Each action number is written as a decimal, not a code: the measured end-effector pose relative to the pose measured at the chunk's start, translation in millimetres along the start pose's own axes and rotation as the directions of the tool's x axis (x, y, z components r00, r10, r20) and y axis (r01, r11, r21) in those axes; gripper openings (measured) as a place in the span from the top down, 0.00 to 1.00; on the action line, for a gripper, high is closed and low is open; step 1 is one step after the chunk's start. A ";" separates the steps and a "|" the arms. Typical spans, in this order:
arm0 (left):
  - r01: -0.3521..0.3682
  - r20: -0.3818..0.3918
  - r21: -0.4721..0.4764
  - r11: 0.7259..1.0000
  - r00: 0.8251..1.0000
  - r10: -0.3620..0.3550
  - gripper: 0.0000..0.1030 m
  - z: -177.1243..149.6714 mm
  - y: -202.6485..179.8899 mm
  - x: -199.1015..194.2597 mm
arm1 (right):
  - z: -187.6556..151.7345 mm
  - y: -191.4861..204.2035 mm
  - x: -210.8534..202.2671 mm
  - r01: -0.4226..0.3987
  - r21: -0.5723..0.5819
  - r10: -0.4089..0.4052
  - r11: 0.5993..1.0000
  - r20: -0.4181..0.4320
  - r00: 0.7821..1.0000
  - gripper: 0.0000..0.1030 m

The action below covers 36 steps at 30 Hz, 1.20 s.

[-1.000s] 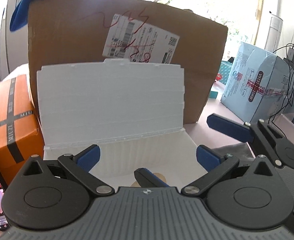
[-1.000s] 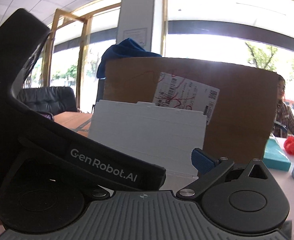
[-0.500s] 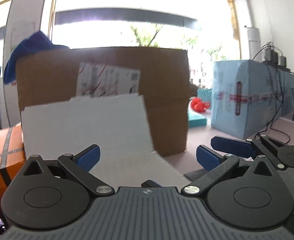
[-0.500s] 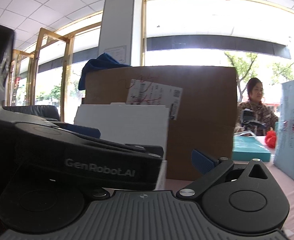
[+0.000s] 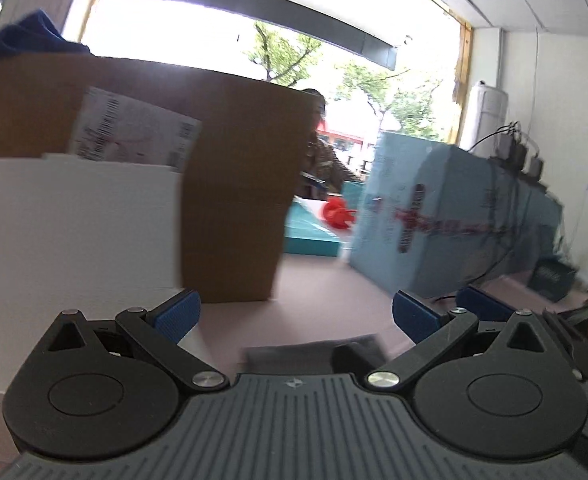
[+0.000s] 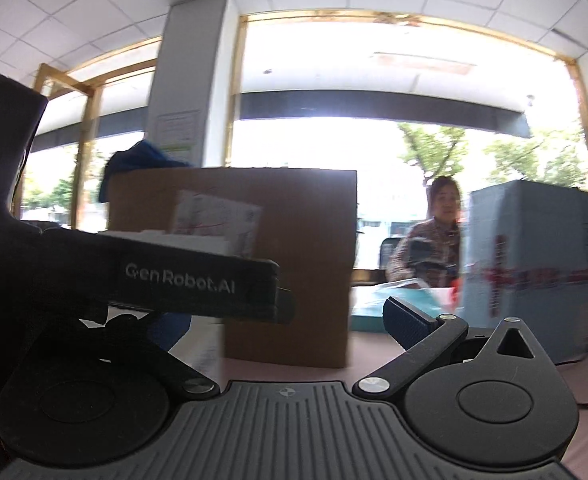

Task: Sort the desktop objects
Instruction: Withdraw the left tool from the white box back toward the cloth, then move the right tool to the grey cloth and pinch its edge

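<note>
White foam box (image 5: 74, 232), lid upright, blurred.

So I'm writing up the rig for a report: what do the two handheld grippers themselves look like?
Both match: a ribbed grey body, two round black discs, and black linkage bars with silver pivot pins carrying blue ridged fingers. The left gripper seen from the right wrist bears white "GenRobot.AI" lettering on a black bar. The right gripper has the same build. No sleeves are clearly visible.
</note>
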<state>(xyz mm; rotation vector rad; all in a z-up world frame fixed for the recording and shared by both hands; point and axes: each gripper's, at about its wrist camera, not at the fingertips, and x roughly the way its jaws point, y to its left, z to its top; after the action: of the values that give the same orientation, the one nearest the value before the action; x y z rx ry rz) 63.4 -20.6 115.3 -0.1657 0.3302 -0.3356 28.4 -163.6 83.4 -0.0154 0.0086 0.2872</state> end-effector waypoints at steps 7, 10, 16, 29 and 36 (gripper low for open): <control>0.115 -0.077 -0.059 0.992 0.990 -0.120 0.00 4.4 -38.3 33.8 | 0.5 -48.3 -24.0 0.124 0.072 -0.124 0.990 -0.002 0.992 0.00; 0.136 -0.095 -0.086 0.987 0.985 -0.145 0.00 -0.8 -48.3 50.2 | -3.2 -63.9 -30.7 0.179 0.081 -0.177 0.981 -0.022 0.984 0.00; 0.091 -0.109 -0.059 0.994 0.989 -0.097 0.00 -10.9 -46.1 72.8 | -16.9 -81.6 -26.1 0.240 0.092 -0.234 0.966 -0.067 0.970 0.00; 0.055 -0.225 -0.265 0.963 0.967 -0.117 0.03 -2.5 8.3 101.2 | -50.4 -142.2 70.0 0.080 0.666 0.061 0.742 -0.185 0.981 0.00; 0.005 -0.292 -0.126 0.992 0.956 -0.042 0.00 -10.9 -6.2 112.7 | -64.6 -162.3 79.7 0.033 0.761 0.180 0.648 -0.195 0.964 0.05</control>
<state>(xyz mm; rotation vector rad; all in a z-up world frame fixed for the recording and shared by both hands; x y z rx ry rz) 158.3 -66.9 73.9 -0.2430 0.6452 -0.3638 150.4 -297.7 20.2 0.8070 0.3953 0.3454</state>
